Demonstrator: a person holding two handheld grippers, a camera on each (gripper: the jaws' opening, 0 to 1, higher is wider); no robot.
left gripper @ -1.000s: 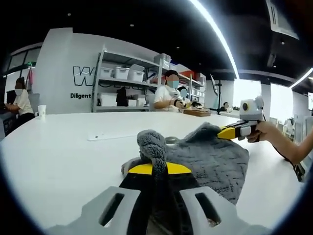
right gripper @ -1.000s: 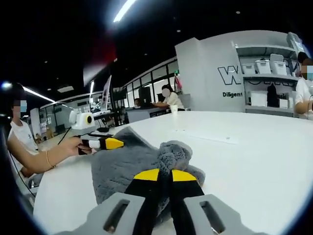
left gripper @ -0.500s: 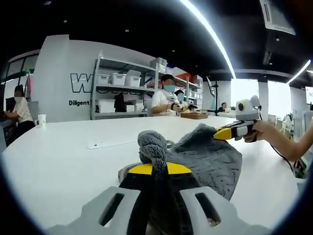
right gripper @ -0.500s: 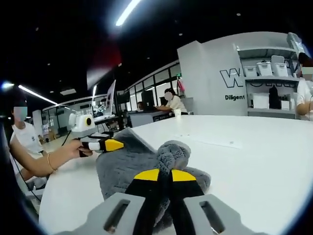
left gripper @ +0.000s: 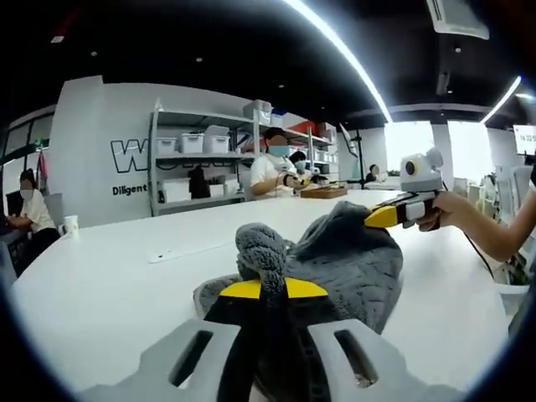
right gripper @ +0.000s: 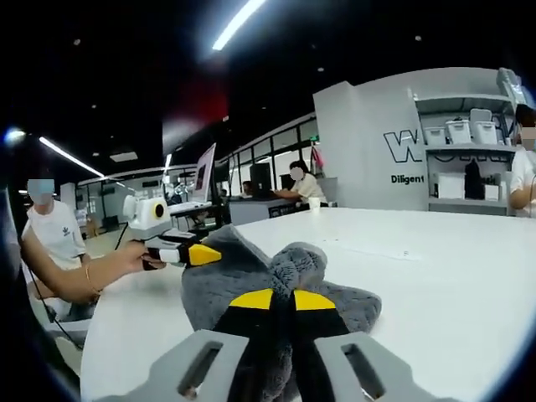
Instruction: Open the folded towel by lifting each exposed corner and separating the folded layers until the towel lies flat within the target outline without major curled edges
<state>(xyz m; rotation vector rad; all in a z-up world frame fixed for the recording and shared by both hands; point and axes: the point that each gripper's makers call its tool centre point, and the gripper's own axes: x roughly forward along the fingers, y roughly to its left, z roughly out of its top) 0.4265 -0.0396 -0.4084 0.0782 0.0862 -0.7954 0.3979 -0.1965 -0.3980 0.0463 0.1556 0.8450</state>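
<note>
With towel (left gripper: 352,268) corners pinched, wide table (left gripper: 100,276)

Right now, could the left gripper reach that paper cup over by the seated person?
Probably not: the left gripper is shut on the towel, and the cup stands far across the table.

An open lab or workshop: long white tables (left gripper: 100,276), metal shelving (left gripper: 201,159) with storage bins (left gripper: 190,143), masked people (left gripper: 272,163) at benches, ceiling light strips (left gripper: 335,46).
</note>
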